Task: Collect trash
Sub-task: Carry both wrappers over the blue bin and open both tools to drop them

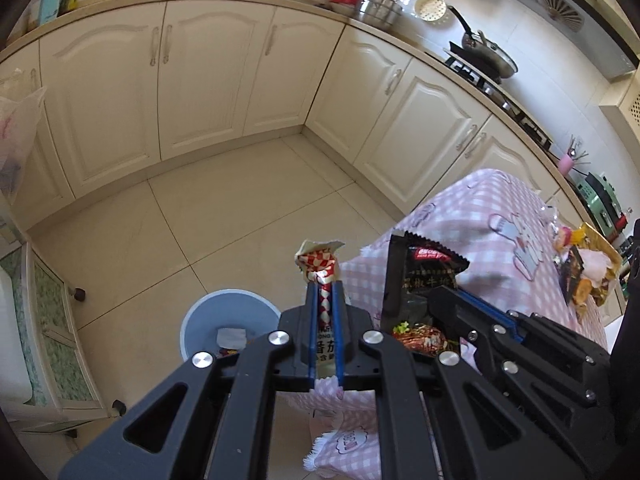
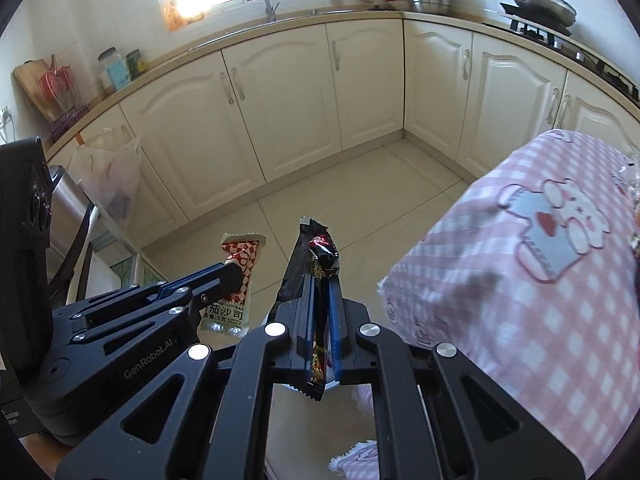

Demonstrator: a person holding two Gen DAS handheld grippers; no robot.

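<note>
My left gripper is shut on a red-and-white checkered sauce sachet, which sticks up between the blue pads. Just below and to its left on the floor stands a grey-blue bin with some scraps inside. My right gripper is shut on a black snack wrapper. Each view shows the other hand: the right gripper with the black wrapper, and the left gripper with the sachet. Both hover beside the corner of the table with the pink checkered cloth. The right wrist view hides the bin.
More wrappers and scraps lie at the table's far right. Cream cabinets line the walls around a tiled floor. A low wheeled shelf stands left of the bin. A plastic bag hangs on a cabinet.
</note>
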